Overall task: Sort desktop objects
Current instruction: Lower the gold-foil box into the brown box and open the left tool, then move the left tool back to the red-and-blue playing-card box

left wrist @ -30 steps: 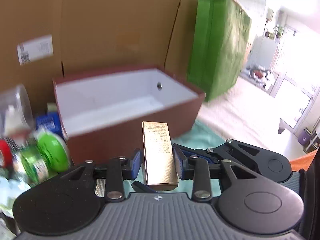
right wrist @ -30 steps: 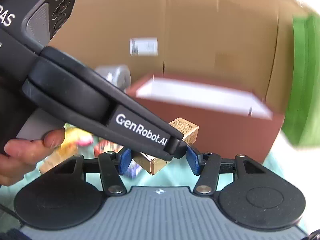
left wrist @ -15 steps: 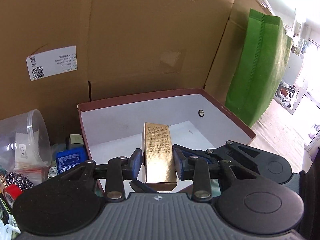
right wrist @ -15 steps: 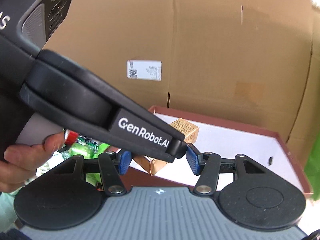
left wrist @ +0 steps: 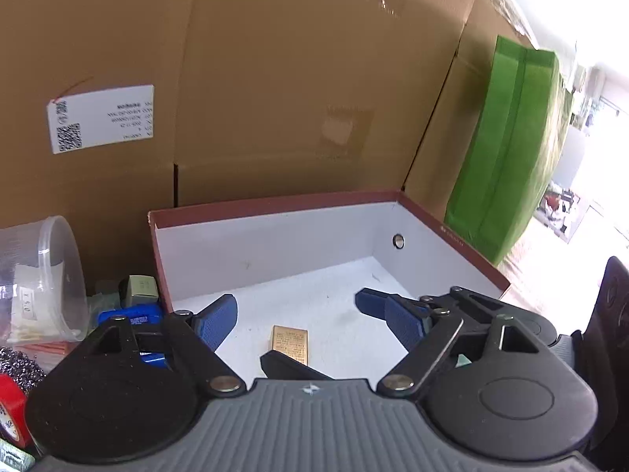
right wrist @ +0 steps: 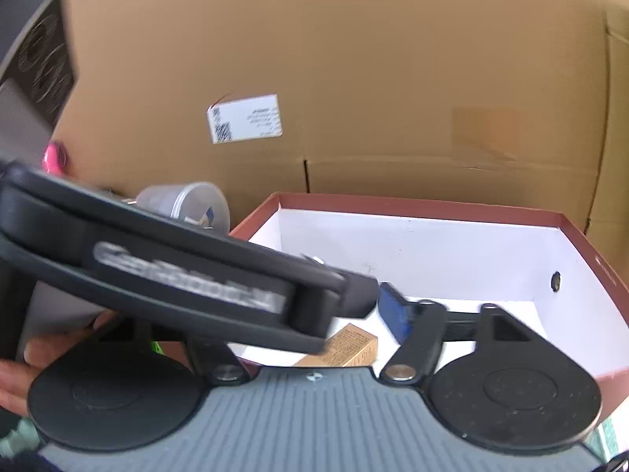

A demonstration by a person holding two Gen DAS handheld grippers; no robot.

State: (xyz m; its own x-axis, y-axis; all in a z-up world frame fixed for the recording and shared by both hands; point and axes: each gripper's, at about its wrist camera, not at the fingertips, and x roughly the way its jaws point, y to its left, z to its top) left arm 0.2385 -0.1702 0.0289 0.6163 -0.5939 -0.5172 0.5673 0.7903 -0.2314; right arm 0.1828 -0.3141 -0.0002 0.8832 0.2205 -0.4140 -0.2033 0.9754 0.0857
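Observation:
A red-brown box (left wrist: pixel 275 201) with a white inside stands against a cardboard wall. On its floor lies a gold carton (left wrist: pixel 290 343), below and between the blue pads (left wrist: pixel 218 320) of my left gripper (left wrist: pixel 295 306). That gripper's jaws are wide and still opening, touching nothing. In the right wrist view the box (right wrist: pixel 432 202) holds a gold carton (right wrist: pixel 348 350) lying flat; I cannot tell whether it is the same carton. My right gripper (right wrist: pixel 314 310) is opening over it, with one blue pad (right wrist: pixel 395 310) clear of the carton. The left gripper's body (right wrist: pixel 177 275) hides the other finger.
Cardboard wall (left wrist: pixel 275 78) rises right behind the box, and a green bag (left wrist: pixel 511 149) stands to its right. Left of the box are a clear plastic tub (left wrist: pixel 39 275), a blue pack (left wrist: pixel 129 314), a steel scourer (left wrist: pixel 15 365) and red tape (left wrist: pixel 10 413). A hand (right wrist: pixel 23 362) holds the left gripper.
Both grippers came over the box while shut on gold cartons. Their jaws have now spread apart, and a carton lies on the box floor in each view.

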